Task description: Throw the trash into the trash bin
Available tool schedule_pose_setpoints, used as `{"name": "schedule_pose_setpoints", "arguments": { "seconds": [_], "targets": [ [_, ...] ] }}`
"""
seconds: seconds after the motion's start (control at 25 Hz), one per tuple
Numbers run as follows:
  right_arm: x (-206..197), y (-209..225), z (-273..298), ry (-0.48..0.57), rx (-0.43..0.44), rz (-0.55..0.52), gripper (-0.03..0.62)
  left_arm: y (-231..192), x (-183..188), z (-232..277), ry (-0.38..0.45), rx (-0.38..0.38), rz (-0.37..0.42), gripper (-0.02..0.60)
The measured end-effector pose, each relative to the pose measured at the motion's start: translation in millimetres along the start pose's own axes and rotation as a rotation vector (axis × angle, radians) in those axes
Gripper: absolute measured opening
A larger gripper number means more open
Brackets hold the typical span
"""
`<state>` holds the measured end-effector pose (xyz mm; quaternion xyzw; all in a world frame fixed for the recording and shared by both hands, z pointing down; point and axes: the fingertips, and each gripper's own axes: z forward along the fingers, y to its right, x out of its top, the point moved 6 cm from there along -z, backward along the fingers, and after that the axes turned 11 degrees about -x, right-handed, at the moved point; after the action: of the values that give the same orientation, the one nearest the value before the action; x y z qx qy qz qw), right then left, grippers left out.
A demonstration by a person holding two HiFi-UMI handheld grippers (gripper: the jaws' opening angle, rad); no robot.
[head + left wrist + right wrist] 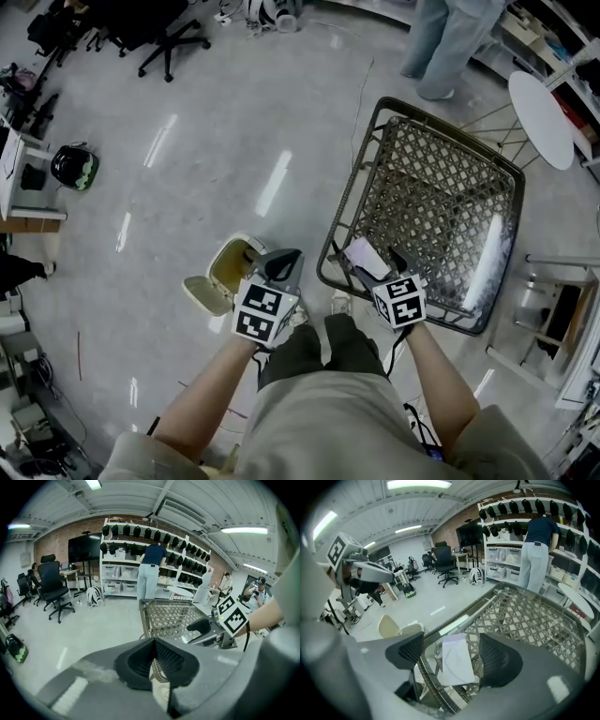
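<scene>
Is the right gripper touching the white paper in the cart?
Cannot tell. Right gripper view: the right gripper stands open, the white paper between its jaws; its edge meets one pad's outline.

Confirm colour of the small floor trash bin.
Cream plastic trash bin, yellowish inside; clearest in head view.

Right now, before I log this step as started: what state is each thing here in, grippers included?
Trash bin: upright, lid flipped open.
Wire basket: upright, one item inside.
Paper: lying in that basket's near corner, not gripped.
Left gripper: shut, tips together.
Right gripper: open wide over the paper, pads clear of it.
</scene>
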<state>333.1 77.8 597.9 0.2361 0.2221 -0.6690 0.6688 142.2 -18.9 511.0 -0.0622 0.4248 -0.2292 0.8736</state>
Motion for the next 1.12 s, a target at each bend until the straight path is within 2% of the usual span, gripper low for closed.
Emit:
{"name": "schedule_pose_setpoints", "arguments": {
  "seconds": [0.28,0.52,0.72,0.96,1.12],
  "targets": [
    [-52,0,33,-0.125,-0.018,-0.029,0.379,-3,-41,26,-0.08,-0.021,-0.045,0.003],
    [-71,5,51,-0.181,-0.035,-0.056,0.365,-1,-65,48,-0.156,-0.062,-0.024,0.002],
    [-72,2,58,-0.181,-0.038,-0.112,0.319,-3,-69,47,-0.152,-0.054,-0.051,0.002],
    [-70,8,55,-0.232,-0.049,-0.075,0.313,-4,-68,39,-0.136,-0.036,-0.06,0.002],
    [-47,9,42,-0.22,-0.059,-0.086,0.313,-11,-57,24,-0.098,-0.018,-0.06,0.002]
  ]
}}
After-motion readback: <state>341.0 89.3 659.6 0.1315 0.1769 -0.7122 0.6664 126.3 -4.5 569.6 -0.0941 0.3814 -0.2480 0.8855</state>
